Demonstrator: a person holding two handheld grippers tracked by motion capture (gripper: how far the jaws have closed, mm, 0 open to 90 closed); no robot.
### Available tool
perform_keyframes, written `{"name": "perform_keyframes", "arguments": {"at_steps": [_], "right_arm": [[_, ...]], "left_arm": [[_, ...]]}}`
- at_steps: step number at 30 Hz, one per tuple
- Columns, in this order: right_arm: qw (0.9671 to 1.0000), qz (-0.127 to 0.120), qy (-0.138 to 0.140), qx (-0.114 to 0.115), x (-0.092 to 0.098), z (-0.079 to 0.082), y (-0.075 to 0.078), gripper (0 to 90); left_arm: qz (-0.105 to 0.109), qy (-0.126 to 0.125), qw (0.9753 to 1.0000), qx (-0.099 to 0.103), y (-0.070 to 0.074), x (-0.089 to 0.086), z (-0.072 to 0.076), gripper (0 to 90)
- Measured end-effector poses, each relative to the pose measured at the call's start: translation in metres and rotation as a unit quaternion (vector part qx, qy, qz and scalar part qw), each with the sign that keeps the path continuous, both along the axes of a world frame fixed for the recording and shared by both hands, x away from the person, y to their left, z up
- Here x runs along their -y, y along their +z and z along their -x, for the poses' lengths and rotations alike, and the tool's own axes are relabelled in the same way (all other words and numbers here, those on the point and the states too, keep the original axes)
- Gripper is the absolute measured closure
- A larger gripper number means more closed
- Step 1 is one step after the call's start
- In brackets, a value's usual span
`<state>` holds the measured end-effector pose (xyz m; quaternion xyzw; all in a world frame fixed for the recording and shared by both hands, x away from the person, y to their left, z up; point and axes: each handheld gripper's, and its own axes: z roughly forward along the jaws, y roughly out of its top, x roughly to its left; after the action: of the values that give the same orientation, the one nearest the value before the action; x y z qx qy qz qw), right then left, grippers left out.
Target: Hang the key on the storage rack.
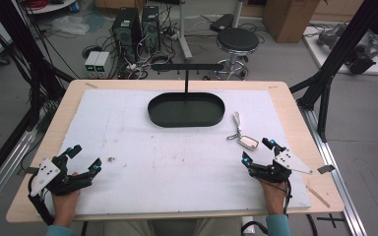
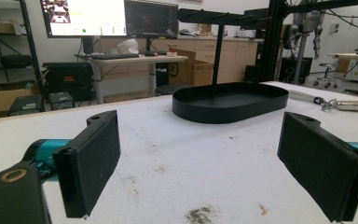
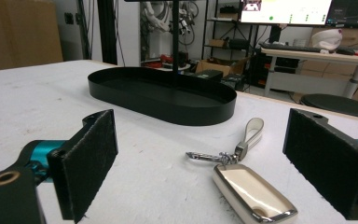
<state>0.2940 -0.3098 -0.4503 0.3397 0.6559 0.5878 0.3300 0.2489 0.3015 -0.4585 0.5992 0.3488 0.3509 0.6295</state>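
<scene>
High view has both hands low on the counter [image 1: 128, 142]: left hand-held gripper [image 1: 82, 158] at the near left, jaws spread wide, holding nothing. Right hand-held gripper [image 1: 257, 150] at the near right, jaws apart too, just short of the cream key fob [image 1: 248, 142], which lies flat, its strap pointing toward the black oval tray [image 1: 186, 109] mid-counter.

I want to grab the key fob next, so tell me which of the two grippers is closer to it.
The right gripper: the key fob lies just ahead of its open jaws, while the left gripper sits across the table.
</scene>
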Motion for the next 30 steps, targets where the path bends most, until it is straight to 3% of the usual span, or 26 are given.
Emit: {"name": "perform_keyframes", "arguments": {"at_steps": [5, 8, 17, 22, 26, 27, 29, 30], "right_arm": [[0.9999, 0.012, -0.001, -0.009, 0.002, -0.007, 0.016, 9.4], [0.9994, 0.008, 0.005, -0.033, 0.003, -0.015, 0.028, 9.4], [0.9965, 0.041, 0.009, -0.073, -0.001, -0.045, 0.061, 9.4], [0.9907, 0.065, 0.015, -0.119, -0.005, -0.068, 0.072, 9.4], [0.9872, 0.075, 0.018, -0.139, -0.007, -0.080, 0.077, 9.4], [0.9833, 0.089, 0.020, -0.158, -0.009, -0.088, 0.079, 9.4], [0.9824, 0.092, 0.020, -0.161, -0.009, -0.091, 0.080, 9.4], [0.9797, 0.102, 0.019, -0.171, -0.011, -0.096, 0.082, 9.5]], "left_arm": [[-0.001, 0.000, 1.0000, 0.000, 0.000, 0.000, 0.000, 13.5], [-0.001, 0.000, 1.0000, 0.001, 0.000, 0.000, 0.000, 13.5], [0.000, 0.000, 1.0000, 0.001, 0.000, 0.000, 0.000, 13.5], [0.000, 0.000, 1.0000, 0.000, 0.000, 0.000, 0.000, 13.5], [0.001, 0.000, 1.0000, 0.000, 0.000, 0.000, 0.000, 13.5], [0.001, 0.000, 1.0000, 0.000, 0.000, 0.000, 0.000, 13.5], [0.000, 0.000, 1.0000, 0.000, 0.000, 0.000, 0.000, 13.5], [0.001, 0.000, 1.0000, -0.001, 0.000, 0.000, 0.000, 13.5]]}}
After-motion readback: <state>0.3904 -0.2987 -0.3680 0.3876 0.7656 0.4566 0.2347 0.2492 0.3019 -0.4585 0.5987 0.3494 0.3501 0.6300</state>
